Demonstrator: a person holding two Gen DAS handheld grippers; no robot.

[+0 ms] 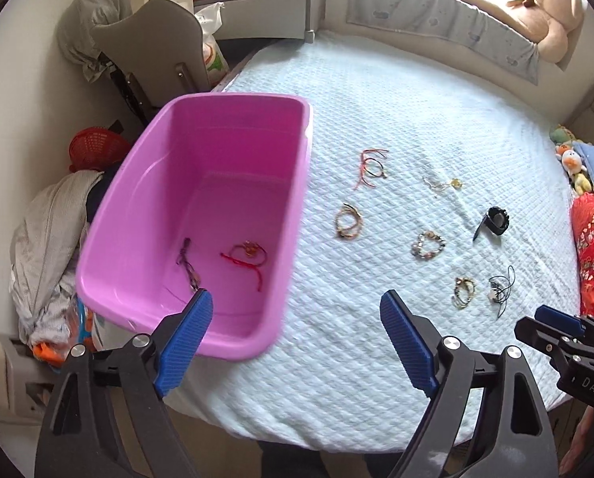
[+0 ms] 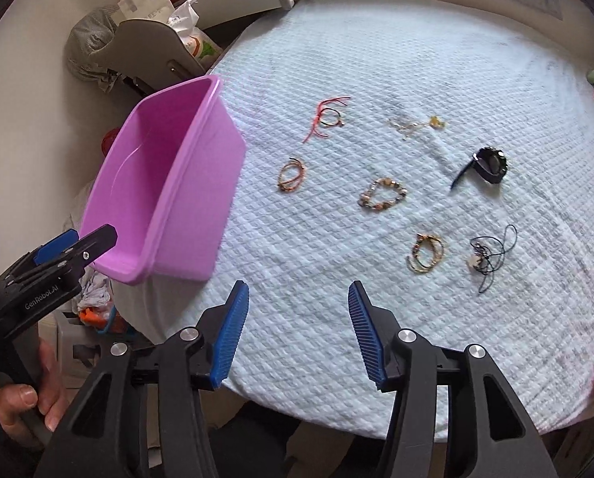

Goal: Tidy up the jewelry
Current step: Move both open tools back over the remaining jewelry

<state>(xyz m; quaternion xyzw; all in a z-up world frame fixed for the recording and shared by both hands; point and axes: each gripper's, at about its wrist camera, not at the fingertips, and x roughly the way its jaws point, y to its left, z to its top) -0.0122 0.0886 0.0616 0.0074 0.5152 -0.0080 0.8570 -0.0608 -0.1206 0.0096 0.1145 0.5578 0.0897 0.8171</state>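
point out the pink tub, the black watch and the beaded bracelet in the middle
pink tub [image 1: 297,183], left wrist view, on its right wall.
black watch [image 2: 492,165], right wrist view, on its face.
beaded bracelet [image 2: 382,195], right wrist view, on the bead loop's lower edge.

The left gripper's [image 1: 293,310] near finger [image 1: 189,330] hid part of the pink bin's [image 1: 145,159] rim. The bin's floor was concealed in the right wrist view. The black cord tangle [image 2: 492,253] was too small to identify.

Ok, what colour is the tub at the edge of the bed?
Pink-purple tub, plain, no pattern; the left wrist view shows it best.
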